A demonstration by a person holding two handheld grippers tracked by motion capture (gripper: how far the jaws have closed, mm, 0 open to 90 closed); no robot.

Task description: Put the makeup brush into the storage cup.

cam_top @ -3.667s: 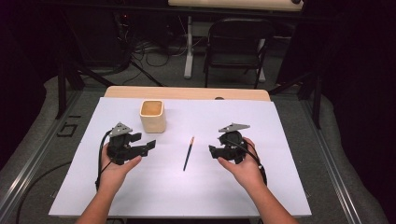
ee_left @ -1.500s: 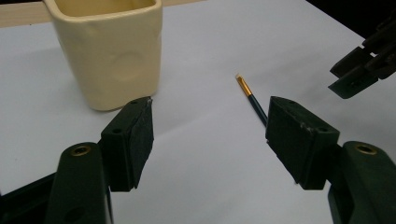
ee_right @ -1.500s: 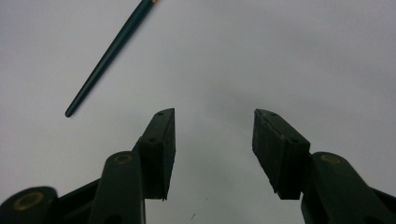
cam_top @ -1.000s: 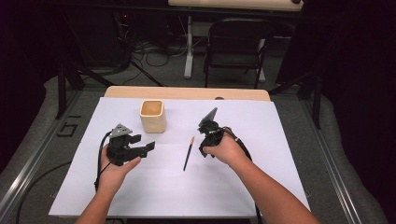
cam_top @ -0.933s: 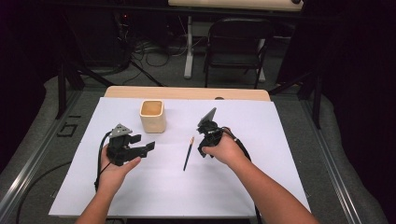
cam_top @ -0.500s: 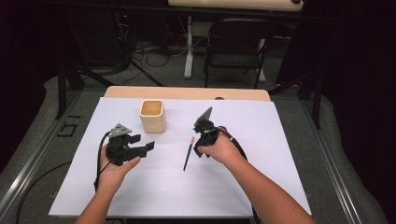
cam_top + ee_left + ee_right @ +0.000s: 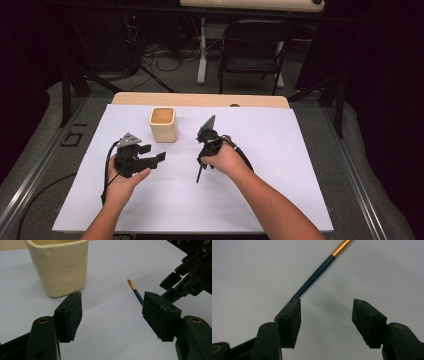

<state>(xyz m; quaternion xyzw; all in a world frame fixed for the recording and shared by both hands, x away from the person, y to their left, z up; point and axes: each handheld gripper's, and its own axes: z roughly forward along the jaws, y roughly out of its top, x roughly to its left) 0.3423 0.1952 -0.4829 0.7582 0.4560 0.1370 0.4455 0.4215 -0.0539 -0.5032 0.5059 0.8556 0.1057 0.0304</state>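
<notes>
A dark recording lab: black-curtained walls, floor cables (image 7: 155, 60), a folding chair (image 7: 255, 47), and a white-covered table (image 7: 280, 150).

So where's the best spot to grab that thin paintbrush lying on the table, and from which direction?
Probably the dark handle of the paintbrush, behind its gold band, taken from straight above. It lies flat on the white sheet, so only its two long sides offer purchase. The right gripper has its jaws open, having just widened, but the handle passes behind one jaw; both need to straddle it.
</notes>
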